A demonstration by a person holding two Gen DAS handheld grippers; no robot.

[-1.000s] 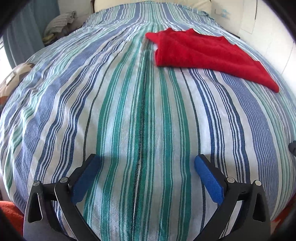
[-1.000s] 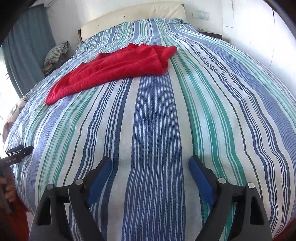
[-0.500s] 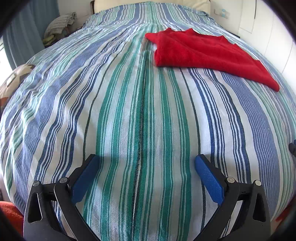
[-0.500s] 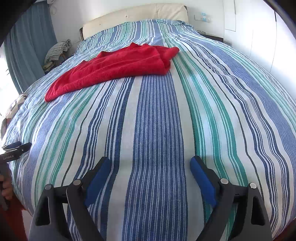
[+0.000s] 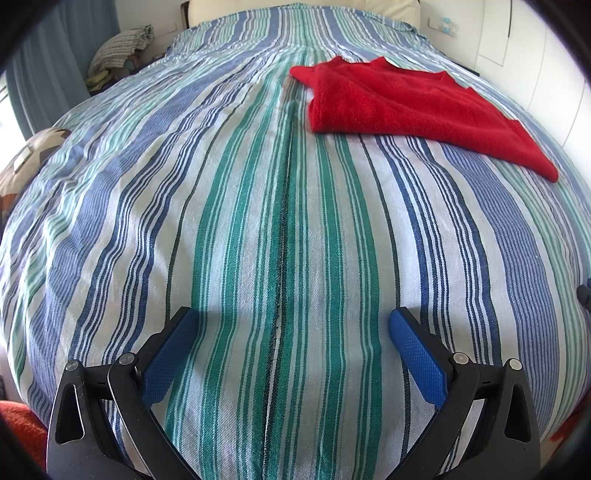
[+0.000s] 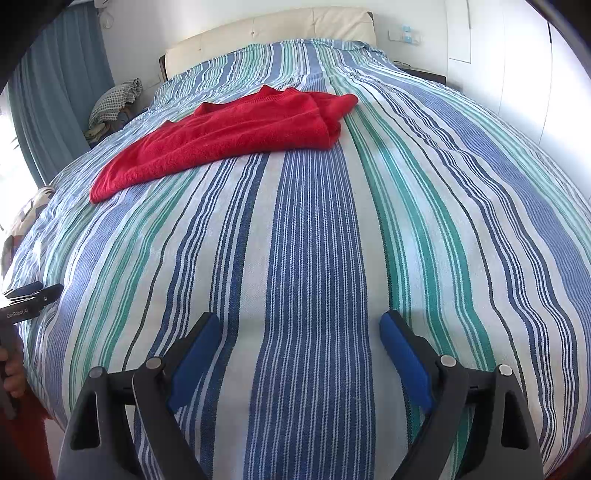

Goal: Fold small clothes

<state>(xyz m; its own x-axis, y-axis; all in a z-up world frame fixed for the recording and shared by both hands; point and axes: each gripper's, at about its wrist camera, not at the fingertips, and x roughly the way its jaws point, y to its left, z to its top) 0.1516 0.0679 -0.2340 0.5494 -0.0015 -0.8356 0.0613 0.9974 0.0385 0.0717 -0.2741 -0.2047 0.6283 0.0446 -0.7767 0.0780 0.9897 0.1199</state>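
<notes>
While both grippers hang over the near end of the bed, nothing lies between their fingers.

Left gripper (image 5: 290,334): blue-padded fingers spread wide, over bare bedspread beside the near edge, empty.
Right gripper (image 6: 300,334): fingers likewise spread wide, gripping nothing, over the near edge further to the right.
Left gripper from the right wrist view: its black tip (image 6: 31,295) shows at the picture's left edge, with part of a hand (image 6: 13,373) below it.
Striped bedspread (image 5: 236,221): blue, green and white stripes running from the near edge toward the headboard; it covers the whole bed, with a seam down the middle.
Red garment (image 5: 406,107): lies flat and partly folded on the far half of the bed, between the two grippers' lines of sight, well apart from both; one thin corner points toward the right edge.
Headboard (image 6: 269,33): cream, at the far end.
Curtain (image 6: 59,96): blue, past the left edge.
</notes>
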